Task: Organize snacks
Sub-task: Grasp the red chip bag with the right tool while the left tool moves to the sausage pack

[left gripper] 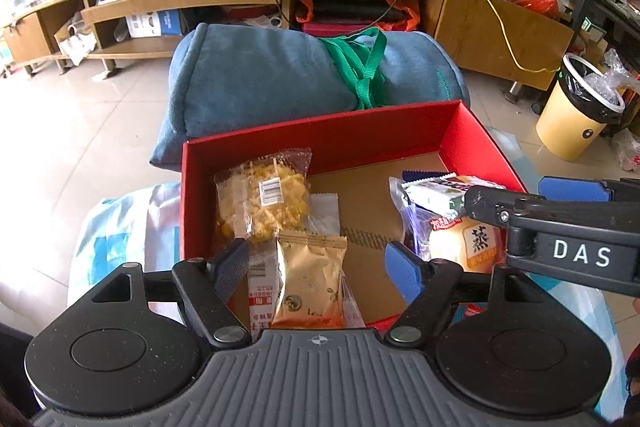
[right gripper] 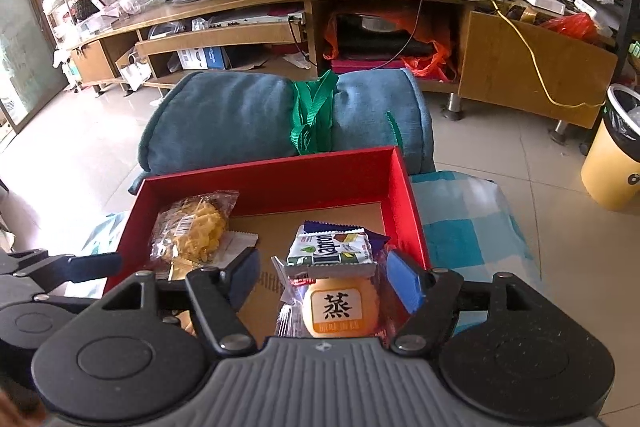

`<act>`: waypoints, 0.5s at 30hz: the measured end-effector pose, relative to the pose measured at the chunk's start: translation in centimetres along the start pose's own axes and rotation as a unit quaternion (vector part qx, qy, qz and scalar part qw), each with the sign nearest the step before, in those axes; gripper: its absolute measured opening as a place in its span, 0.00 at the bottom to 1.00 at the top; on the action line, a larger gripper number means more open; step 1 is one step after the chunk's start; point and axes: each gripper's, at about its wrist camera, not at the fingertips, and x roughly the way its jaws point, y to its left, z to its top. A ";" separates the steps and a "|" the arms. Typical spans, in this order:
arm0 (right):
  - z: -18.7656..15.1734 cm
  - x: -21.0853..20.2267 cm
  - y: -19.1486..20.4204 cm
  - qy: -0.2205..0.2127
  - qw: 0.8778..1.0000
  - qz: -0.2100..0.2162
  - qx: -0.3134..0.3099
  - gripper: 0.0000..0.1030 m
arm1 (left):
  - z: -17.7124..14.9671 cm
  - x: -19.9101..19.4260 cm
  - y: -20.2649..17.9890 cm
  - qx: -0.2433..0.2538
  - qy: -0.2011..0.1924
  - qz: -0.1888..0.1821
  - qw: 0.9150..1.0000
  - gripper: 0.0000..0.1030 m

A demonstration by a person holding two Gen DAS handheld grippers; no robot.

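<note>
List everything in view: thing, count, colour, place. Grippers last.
red box: one, on the checked cloth
yellow crispy snack: one, clear wrap, box's left
gold packet: one, box's near left
steamed cake: one, orange, box's right
white-green packet: one, on the cake
blue cushion: one, green straps, behind box
bin: one, yellow, floor right
left gripper: open, over gold packet
right gripper: open, over cake

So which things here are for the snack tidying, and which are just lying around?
For the job: red box, yellow crunchy snack, gold packet, steamed cake packet, white-green packet, left gripper, right gripper.

Just lying about: blue cushion, green strap, yellow bin, TV stand.
</note>
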 end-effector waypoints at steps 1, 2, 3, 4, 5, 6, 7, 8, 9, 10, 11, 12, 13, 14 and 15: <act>-0.2 -0.3 -0.1 0.000 1.000 0.000 0.002 0.63 | -0.1 -0.2 0.0 0.000 0.000 -0.002 1.000 0.79; -0.5 -0.5 -0.1 0.001 1.000 0.001 0.004 0.63 | -0.3 -0.4 -0.1 0.000 -0.001 -0.004 1.000 0.80; -0.8 -0.8 -0.2 0.001 1.000 0.001 0.007 0.63 | -0.4 -0.5 -0.1 -0.001 -0.002 -0.006 1.000 0.80; -1.1 -1.0 -0.3 0.002 1.000 0.002 0.011 0.63 | -0.6 -0.7 -0.2 0.002 -0.001 -0.007 1.000 0.80; -1.4 -1.4 -0.5 0.004 1.000 0.002 0.017 0.63 | -0.9 -0.9 -0.3 0.005 0.000 -0.009 1.000 0.80; -1.8 -1.7 -0.7 0.005 1.000 0.002 0.022 0.63 | -1.1 -1.1 -0.3 0.007 0.000 -0.011 1.000 0.80; -2.3 -2.2 -0.9 0.002 1.000 0.000 0.027 0.63 | -1.4 -1.3 -0.4 0.008 0.001 -0.014 1.000 0.80; -2.6 -2.6 -1.0 0.002 1.000 -0.001 0.029 0.63 | -1.6 -1.5 -0.5 0.010 0.002 -0.016 1.000 0.80; -2.9 -2.9 -1.1 0.005 1.000 -0.001 0.030 0.63 | -1.9 -1.6 -0.6 0.012 0.003 -0.018 1.000 0.80; -3.3 -3.2 -1.3 0.009 0.999 -0.004 0.031 0.63 | -2.2 -1.8 -0.6 0.013 0.003 -0.019 1.000 0.80; -3.7 -3.5 -1.5 0.012 0.999 -0.008 0.035 0.63 | -2.6 -1.9 -0.7 0.013 0.005 -0.021 1.000 0.80; -4.2 -3.6 -1.7 0.017 0.999 -0.011 0.039 0.63 | -2.9 -2.1 -0.7 0.013 0.008 -0.025 1.000 0.80; -4.6 -3.6 -1.8 0.023 0.999 -0.013 0.042 0.63 | -3.3 -2.2 -0.8 0.012 0.010 -0.028 0.999 0.80; -5.2 -3.6 -2.0 0.031 0.998 -0.016 0.046 0.64 | -3.6 -2.4 -0.9 0.012 0.013 -0.032 0.999 0.80; -5.6 -3.4 -2.2 0.038 0.998 -0.020 0.050 0.64 | -4.0 -2.5 -0.9 0.012 0.017 -0.035 0.999 0.80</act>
